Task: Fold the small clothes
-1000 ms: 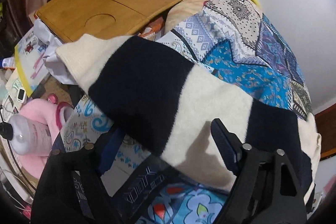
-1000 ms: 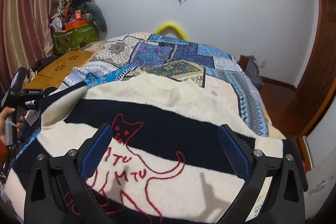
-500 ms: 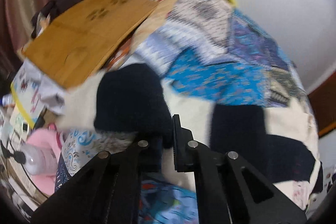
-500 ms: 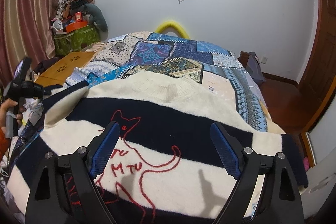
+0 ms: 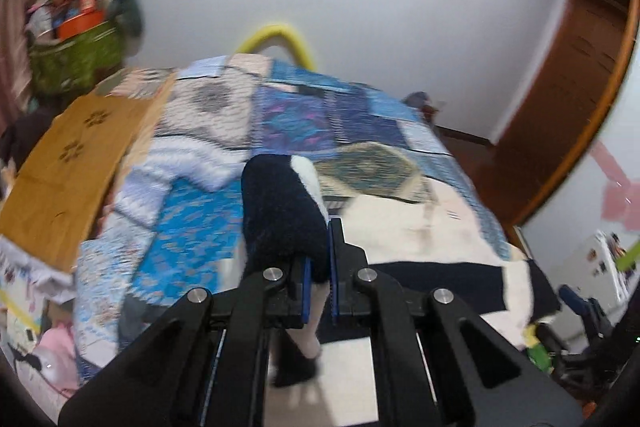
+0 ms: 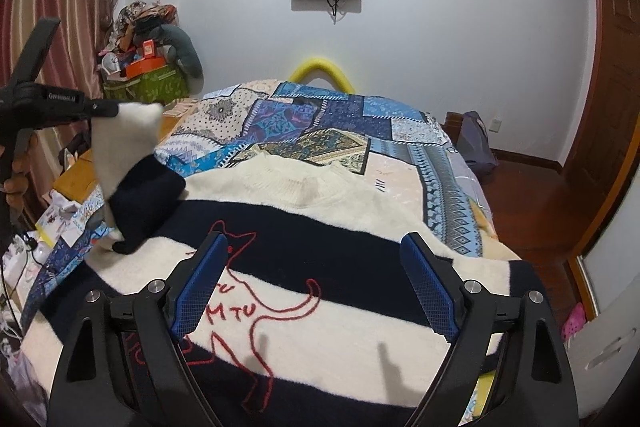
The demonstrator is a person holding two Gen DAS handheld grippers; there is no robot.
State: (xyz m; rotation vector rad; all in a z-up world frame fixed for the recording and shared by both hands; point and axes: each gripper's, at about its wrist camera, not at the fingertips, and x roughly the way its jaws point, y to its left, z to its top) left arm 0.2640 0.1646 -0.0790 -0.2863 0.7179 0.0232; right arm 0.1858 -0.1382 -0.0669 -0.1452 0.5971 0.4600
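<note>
A cream and navy striped sweater [image 6: 328,227] with a red cat drawing lies face up on the patchwork bed. My left gripper [image 5: 318,279] is shut on the sweater's left sleeve [image 5: 280,211] and holds it lifted above the bed. In the right wrist view the left gripper [image 6: 100,109] shows at the far left with the sleeve [image 6: 132,163] hanging from it. My right gripper [image 6: 316,287] is open and empty, hovering above the sweater's chest.
The patchwork bedspread [image 6: 320,123] covers the bed. A wooden lap tray [image 5: 68,163] lies at the bed's left edge. A green basket of clutter [image 6: 148,83] stands at the back left. A wooden door [image 6: 616,107] is on the right.
My left gripper closed on the left sleeve and lifted it up off the bed, swinging toward the sweater's body. My right gripper stayed open and rose slightly.
</note>
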